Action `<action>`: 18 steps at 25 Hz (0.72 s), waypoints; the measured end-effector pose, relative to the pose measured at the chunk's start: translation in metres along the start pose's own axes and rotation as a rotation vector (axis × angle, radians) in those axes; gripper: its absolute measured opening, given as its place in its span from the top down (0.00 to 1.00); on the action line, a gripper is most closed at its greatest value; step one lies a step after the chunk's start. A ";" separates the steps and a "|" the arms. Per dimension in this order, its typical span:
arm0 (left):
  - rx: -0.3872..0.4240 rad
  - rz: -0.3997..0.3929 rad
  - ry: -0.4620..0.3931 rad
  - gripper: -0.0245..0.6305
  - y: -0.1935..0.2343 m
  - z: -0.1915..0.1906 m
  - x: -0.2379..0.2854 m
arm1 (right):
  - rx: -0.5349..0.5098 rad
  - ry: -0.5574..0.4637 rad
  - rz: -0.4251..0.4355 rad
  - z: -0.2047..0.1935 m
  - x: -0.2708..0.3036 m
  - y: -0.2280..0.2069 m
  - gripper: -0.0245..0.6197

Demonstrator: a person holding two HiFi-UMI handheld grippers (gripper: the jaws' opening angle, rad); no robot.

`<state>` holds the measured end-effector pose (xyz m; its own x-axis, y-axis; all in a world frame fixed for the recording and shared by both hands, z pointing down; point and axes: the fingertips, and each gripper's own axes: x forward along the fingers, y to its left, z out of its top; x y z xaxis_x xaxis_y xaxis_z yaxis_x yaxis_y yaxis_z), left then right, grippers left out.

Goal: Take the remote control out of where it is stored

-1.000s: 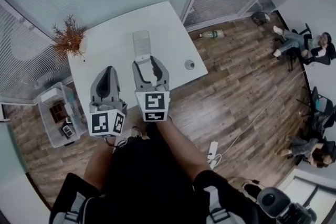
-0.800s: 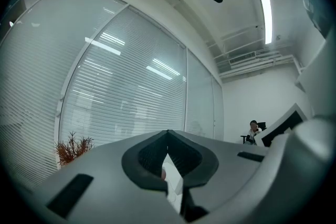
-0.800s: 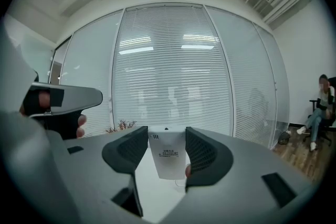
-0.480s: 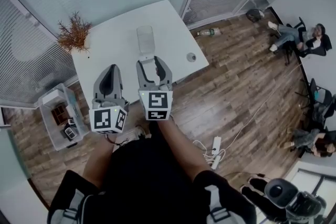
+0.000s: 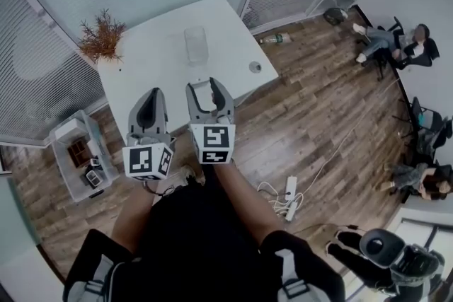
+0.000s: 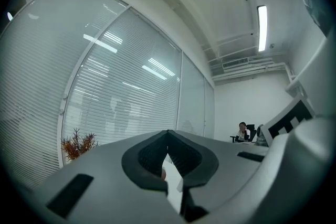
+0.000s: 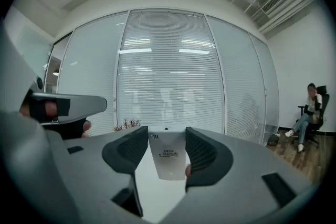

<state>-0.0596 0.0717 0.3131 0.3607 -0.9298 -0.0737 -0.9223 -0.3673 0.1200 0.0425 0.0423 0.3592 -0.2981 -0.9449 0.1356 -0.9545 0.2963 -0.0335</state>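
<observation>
My right gripper (image 7: pixel 167 136) is shut on the remote control (image 7: pixel 168 157), a flat white slab with small print, whose edges sit against both pads. In the head view the right gripper (image 5: pixel 207 88) hovers over the near edge of the white table (image 5: pixel 156 67). A clear plastic container (image 5: pixel 195 44) stands on the table, beyond the jaws and apart from them. To the left, my left gripper (image 5: pixel 146 97) hangs at about the same height. Its jaws (image 6: pixel 168 134) meet at the tips with nothing between them.
A dried reddish plant (image 5: pixel 102 40) stands at the table's left corner and a small round object (image 5: pixel 255 67) near its right edge. On the floor are a storage bin (image 5: pixel 78 152), a bottle (image 5: pixel 276 39) and a power strip (image 5: pixel 289 187). People sit in chairs (image 5: pixel 396 46) at far right.
Both grippers have drawn back toward the table's near edge, and the gap between the right gripper's tips and the clear container has grown. The jaws have kept their state.
</observation>
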 end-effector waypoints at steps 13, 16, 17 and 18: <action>0.003 -0.006 0.022 0.95 -0.028 -0.008 -0.028 | 0.005 -0.027 0.027 0.012 -0.052 0.004 0.60; 0.006 -0.006 0.028 0.95 -0.039 -0.011 -0.036 | -0.001 -0.035 0.036 0.014 -0.068 -0.001 0.60; 0.006 -0.004 0.027 0.95 -0.042 -0.011 -0.038 | -0.003 -0.039 0.038 0.015 -0.072 -0.002 0.60; 0.007 -0.002 0.027 0.95 -0.046 -0.012 -0.040 | -0.006 -0.041 0.041 0.015 -0.076 -0.004 0.61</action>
<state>-0.0304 0.1253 0.3221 0.3659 -0.9294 -0.0474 -0.9225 -0.3690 0.1131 0.0689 0.1106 0.3344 -0.3374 -0.9367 0.0933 -0.9414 0.3358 -0.0325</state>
